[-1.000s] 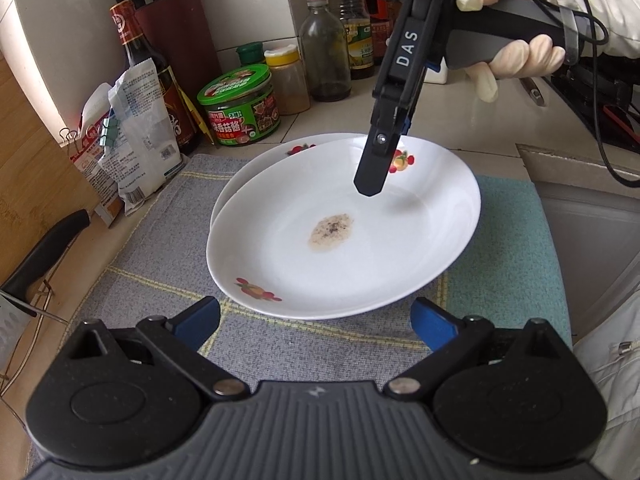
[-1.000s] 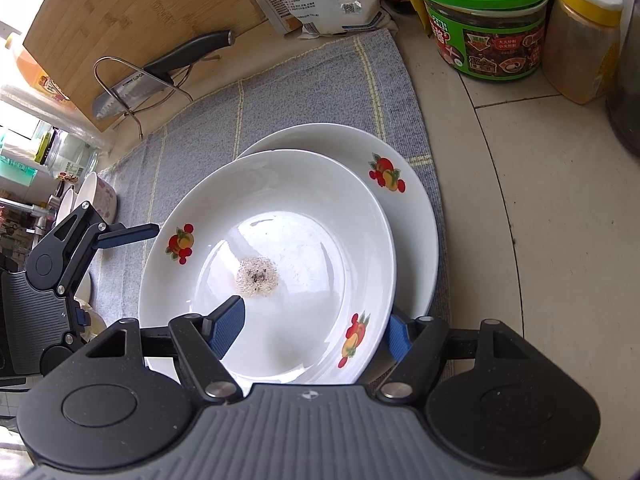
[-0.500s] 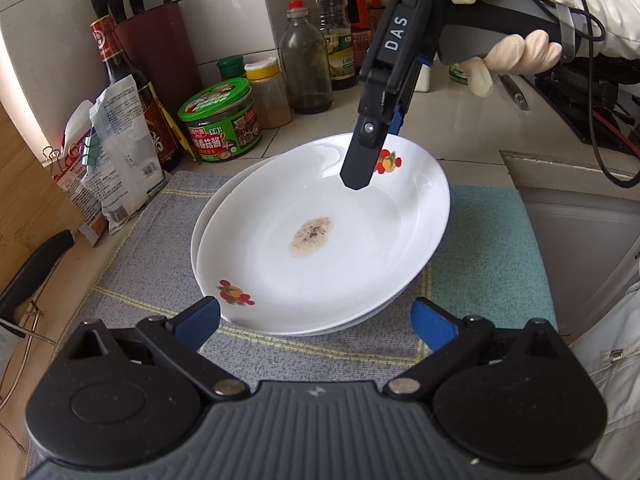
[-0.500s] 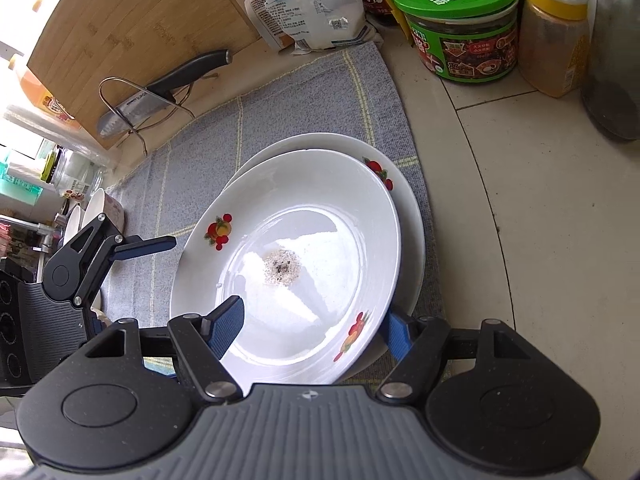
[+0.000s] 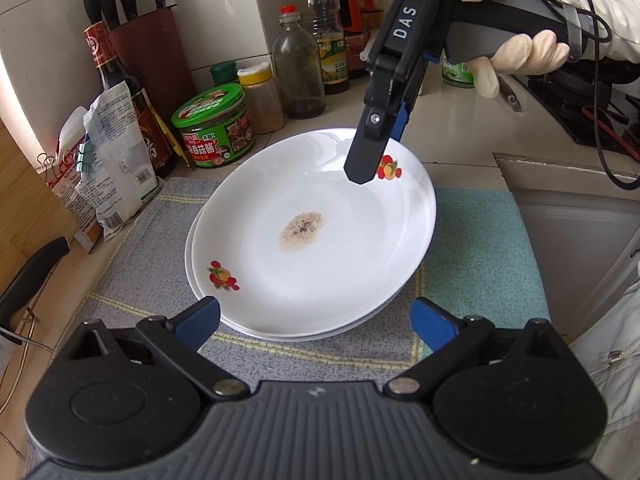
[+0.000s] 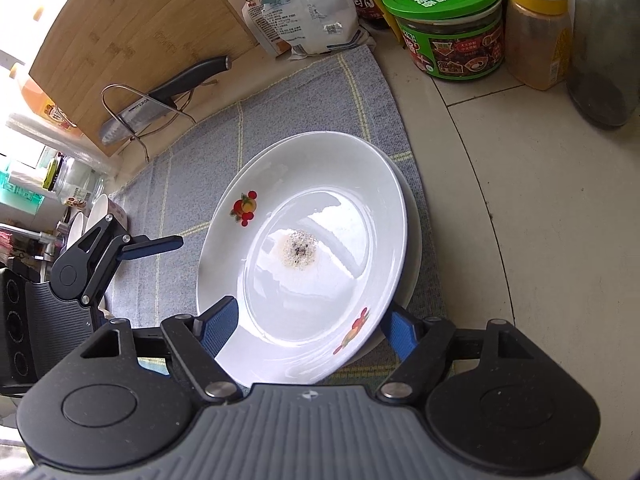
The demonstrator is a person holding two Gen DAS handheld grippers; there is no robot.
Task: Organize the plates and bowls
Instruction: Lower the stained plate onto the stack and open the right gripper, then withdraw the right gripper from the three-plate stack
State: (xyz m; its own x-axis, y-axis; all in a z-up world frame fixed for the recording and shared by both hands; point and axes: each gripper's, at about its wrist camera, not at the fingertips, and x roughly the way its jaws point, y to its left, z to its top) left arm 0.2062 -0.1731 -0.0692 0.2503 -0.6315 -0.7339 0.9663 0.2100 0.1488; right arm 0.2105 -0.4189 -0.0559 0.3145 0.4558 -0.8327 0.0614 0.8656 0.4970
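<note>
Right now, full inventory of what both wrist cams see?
plates: 2, white with fruit prints, stacked on the mat; top one has a speckled residue spot
mat: 1, grey and teal, on the counter
green-lid jar: 1, behind the mat
yellow-cap spice jar: 1, right of the green-lid jar
dark glass bottle: 1, red cap, by the wall
knife block: 1, dark red, back left
cutting board: 1, wooden, leaning upright
knife: 1, black handle, in a wire stand
left gripper: fingers spread, empty, near the plates
right gripper: fingers either side of the top plate's rim
gloved hand: 1, holding the right gripper
</note>
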